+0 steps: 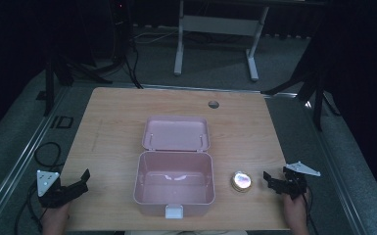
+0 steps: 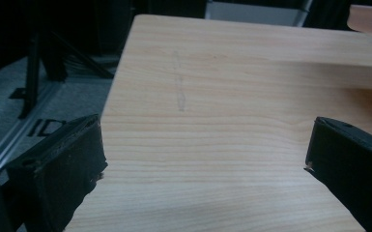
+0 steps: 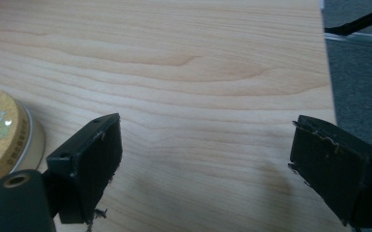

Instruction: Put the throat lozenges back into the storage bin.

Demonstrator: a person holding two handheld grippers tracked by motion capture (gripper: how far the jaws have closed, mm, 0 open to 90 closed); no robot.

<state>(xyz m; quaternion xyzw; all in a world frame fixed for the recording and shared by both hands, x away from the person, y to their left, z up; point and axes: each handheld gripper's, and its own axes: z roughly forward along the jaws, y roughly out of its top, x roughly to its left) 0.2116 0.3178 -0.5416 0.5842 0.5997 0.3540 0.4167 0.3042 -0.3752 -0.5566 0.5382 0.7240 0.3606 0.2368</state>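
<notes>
Early stage of the work, judged from the layout: a pink box [image 1: 174, 182] stands open at the middle of the bench's near edge, its lid [image 1: 176, 133] folded back flat toward the far edge, and its interior looks empty apart from a pale glare on the floor. A small round gold tin [image 1: 241, 181] lies on the bench [image 1: 112, 117] just beside the box's right wall, apart from it and not yet lifted; placing it inside and shutting the lid appear to be what remains. The right gripper [image 1: 272, 180] rests near the near right corner, close to the tin's right side without touching it; in the right gripper view its jaws stand spread wide over bare wood, with the tin [image 3: 2, 145] lying outside the left jaw rather than between the two. The left gripper [image 1: 78, 182] lies near the near left corner, well apart from the box; the left gripper view shows its jaws likewise spread wide, with nothing between them but bench surface. Both are released and grasp nothing.
</notes>
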